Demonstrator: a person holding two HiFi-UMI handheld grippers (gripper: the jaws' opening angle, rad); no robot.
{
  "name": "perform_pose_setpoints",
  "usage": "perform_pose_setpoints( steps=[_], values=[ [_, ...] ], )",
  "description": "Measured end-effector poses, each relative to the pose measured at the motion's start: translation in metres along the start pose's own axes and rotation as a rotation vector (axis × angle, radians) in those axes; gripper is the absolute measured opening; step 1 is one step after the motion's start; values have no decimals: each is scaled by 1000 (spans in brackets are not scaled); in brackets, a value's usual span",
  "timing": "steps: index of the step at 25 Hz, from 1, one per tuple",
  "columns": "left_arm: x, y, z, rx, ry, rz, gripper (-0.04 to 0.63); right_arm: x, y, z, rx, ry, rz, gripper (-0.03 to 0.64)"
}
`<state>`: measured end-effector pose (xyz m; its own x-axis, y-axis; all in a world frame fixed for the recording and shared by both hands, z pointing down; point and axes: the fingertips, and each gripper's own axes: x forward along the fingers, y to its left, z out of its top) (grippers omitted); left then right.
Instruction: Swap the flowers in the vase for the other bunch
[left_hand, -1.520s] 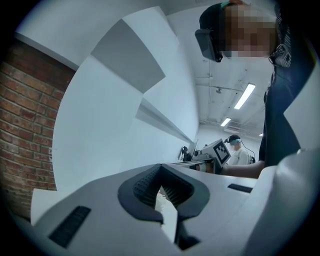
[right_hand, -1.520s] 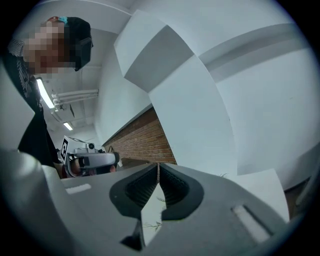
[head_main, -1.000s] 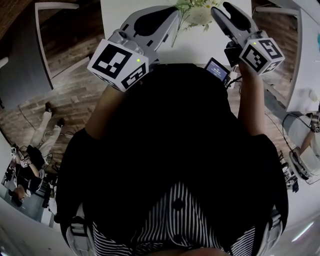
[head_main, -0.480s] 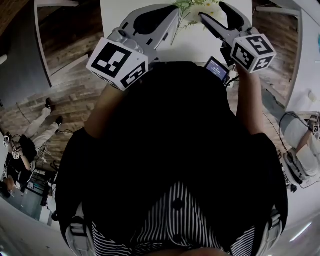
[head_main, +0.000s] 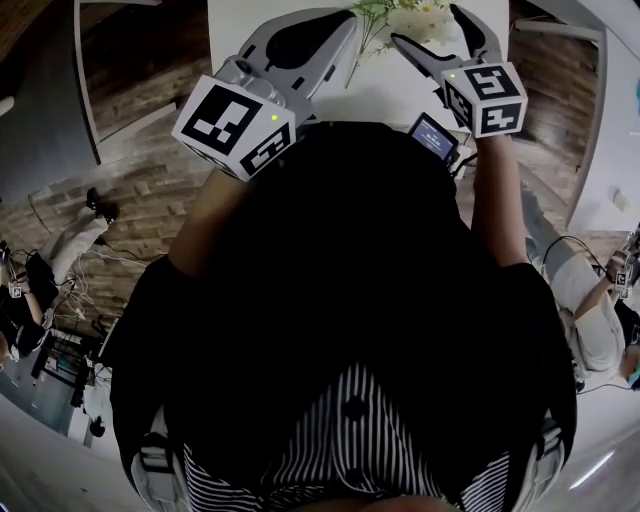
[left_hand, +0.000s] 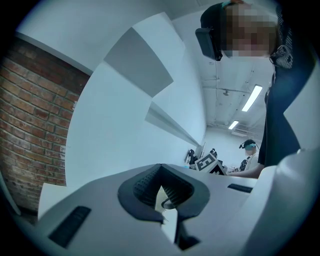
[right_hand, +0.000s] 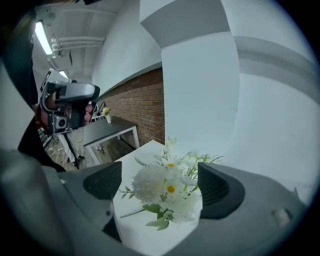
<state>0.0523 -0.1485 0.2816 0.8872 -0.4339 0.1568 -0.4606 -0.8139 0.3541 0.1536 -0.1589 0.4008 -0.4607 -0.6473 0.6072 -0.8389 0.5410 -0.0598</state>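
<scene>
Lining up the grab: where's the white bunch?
In the right gripper view, the white bunch sits on the white table between the right gripper's opening jaws, untouched.

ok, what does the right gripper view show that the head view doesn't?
Right gripper view only: ceiling strip lights, what looks like a small far vase. Head view only: the marker cubes, a small screen, striped fabric. Both: the white flower bunch on the white table, and the right gripper, jaws opening with blooms between them, untouched.
</scene>
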Motion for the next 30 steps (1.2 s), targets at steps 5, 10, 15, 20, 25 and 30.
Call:
perform_pose_setpoints(
  steps=[5, 10, 15, 20, 25, 30],
  values=[
    [-11, 11, 4, -7, -14, 23, 5, 20, 3, -9, -61, 76, 4, 476],
    [-23, 10, 3, -9, -24, 45, 5, 29, 9, -21, -95, 121, 6, 476],
    [-23, 10, 8, -3, -30, 59, 5, 36, 6, -28, -145, 177, -20, 471],
    [-25, 10, 9, 1, -42, 61, 5, 33, 3, -27, -163, 186, -43, 293],
    [-24, 8, 7, 6, -49, 61, 5, 26, 0, -23, -149, 153, -43, 193],
    [-21, 3, 7, 6, -34, 59, 5, 21, -1, -22, -152, 131, -37, 158]
  ],
)
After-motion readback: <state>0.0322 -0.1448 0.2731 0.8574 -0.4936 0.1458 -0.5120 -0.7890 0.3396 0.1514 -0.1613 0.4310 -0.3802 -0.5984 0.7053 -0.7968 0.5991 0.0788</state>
